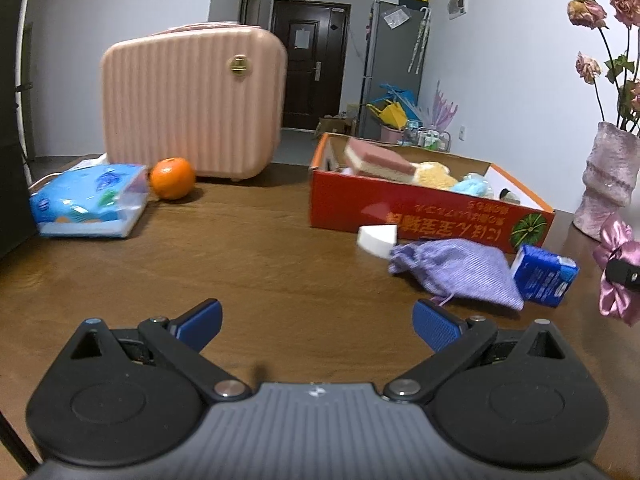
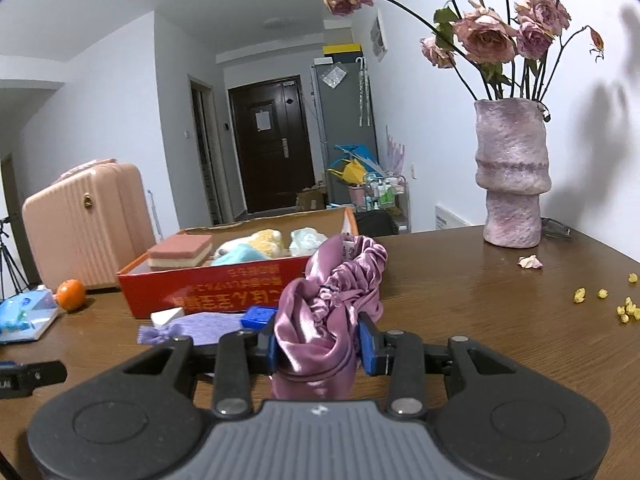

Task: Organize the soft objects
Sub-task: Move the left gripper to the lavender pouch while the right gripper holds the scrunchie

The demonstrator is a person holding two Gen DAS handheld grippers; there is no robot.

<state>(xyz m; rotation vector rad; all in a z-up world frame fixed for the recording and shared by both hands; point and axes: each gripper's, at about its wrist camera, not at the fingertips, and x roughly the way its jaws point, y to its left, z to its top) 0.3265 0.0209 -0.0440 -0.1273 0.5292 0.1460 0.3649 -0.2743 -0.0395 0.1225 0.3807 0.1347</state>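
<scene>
Brown wood table [image 1: 248, 248] w/ red box [image 1: 420, 216], pink case [image 1: 192, 100], orange [image 1: 173, 178], tissue pack [image 1: 90, 200], purple pouch [image 1: 460, 268], vase [image 2: 512, 176].

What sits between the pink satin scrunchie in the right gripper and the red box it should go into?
The right gripper is shut on the pink satin scrunchie. On the table before the red box lie a purple drawstring pouch and a blue packet, both low. Nothing visible blocks a path over the box's near wall.

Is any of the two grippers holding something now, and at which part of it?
The right gripper is shut on the pink satin scrunchie, pinching its bunched lower part. The left gripper is open and holds nothing.
</scene>
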